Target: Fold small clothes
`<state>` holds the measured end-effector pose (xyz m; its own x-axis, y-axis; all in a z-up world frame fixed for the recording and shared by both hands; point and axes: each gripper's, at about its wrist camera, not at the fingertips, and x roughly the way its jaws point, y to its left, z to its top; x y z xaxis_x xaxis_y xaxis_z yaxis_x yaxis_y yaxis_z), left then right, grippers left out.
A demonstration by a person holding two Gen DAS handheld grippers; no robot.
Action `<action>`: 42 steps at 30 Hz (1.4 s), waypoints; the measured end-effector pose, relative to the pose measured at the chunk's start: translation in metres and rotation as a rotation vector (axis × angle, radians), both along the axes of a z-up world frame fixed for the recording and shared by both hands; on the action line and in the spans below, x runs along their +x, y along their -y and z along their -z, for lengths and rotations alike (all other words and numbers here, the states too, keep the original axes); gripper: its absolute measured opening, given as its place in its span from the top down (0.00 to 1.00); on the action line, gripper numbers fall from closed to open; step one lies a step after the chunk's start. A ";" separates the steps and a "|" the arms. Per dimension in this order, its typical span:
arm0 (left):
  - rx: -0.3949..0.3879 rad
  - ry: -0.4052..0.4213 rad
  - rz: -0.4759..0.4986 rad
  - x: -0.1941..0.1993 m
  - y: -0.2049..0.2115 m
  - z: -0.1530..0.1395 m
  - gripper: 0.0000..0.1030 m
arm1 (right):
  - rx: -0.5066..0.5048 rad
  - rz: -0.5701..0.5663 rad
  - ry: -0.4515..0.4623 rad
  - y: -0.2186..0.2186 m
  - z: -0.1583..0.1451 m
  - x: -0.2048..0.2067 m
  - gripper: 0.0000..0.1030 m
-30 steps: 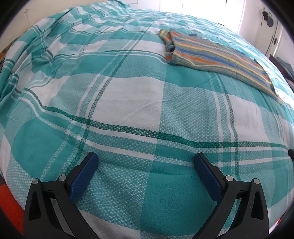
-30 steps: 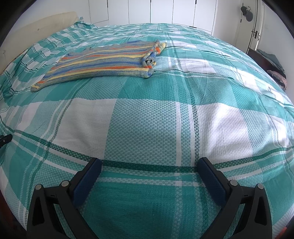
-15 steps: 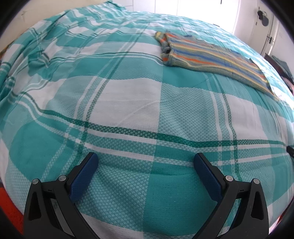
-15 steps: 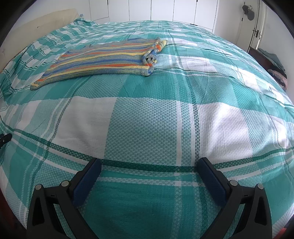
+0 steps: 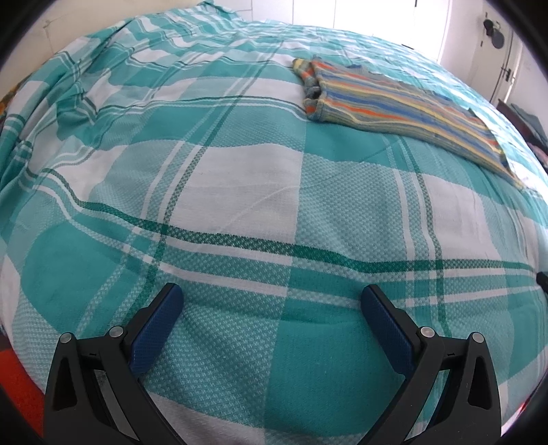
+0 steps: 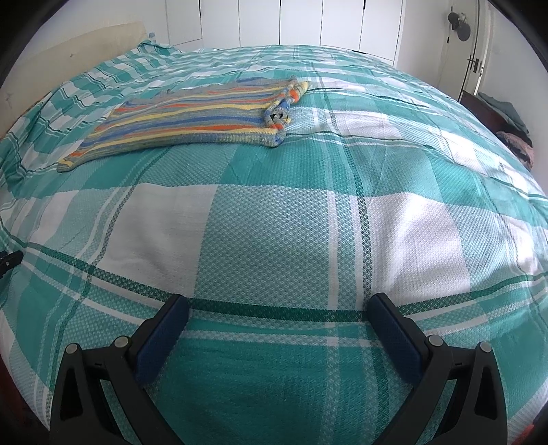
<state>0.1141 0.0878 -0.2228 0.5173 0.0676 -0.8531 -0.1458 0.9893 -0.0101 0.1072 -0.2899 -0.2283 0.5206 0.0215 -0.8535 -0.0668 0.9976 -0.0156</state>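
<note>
Left gripper (image 5: 272, 301): jaws spread wide, nothing between them; poised over the bedspread.
Right gripper (image 6: 279, 311): jaws likewise spread, empty.
Beneath both: teal-and-white plaid bedspread (image 5: 239, 191), flat directly ahead of the tongs, rumpled far off to the left.
Striped knit garment (image 5: 394, 109): well ahead of the left gripper, to its right; well ahead of the right gripper (image 6: 191, 118), to its left. Lies flat, one end bunched.
Handling, judged: light, soft, limp; will sag and stretch, may drag on the cover.
Hold, judged: pinch the near edge at both corners, one gripper each.
Beyond: white cupboard doors (image 6: 301, 20).
</note>
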 end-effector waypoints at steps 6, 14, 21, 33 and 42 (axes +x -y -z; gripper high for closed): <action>-0.019 0.006 0.015 -0.003 -0.001 -0.001 0.01 | -0.003 0.001 0.004 -0.001 0.000 0.001 0.00; -0.009 -0.006 0.032 -0.002 0.000 0.000 0.01 | -0.011 0.006 0.009 -0.002 0.001 0.002 0.00; 0.014 -0.030 0.025 0.003 0.003 0.002 0.00 | 0.002 0.006 0.022 0.000 -0.001 -0.002 0.00; 0.005 -0.072 0.004 0.012 0.001 0.003 0.00 | 0.038 -0.012 0.059 0.004 0.000 -0.009 0.00; -0.010 0.017 0.014 0.002 -0.001 0.003 0.00 | 0.012 -0.005 0.053 0.000 0.002 -0.005 0.00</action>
<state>0.1161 0.0888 -0.2263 0.5328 0.0520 -0.8446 -0.1316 0.9911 -0.0221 0.1021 -0.2897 -0.2303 0.5648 0.0344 -0.8245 -0.0712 0.9974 -0.0072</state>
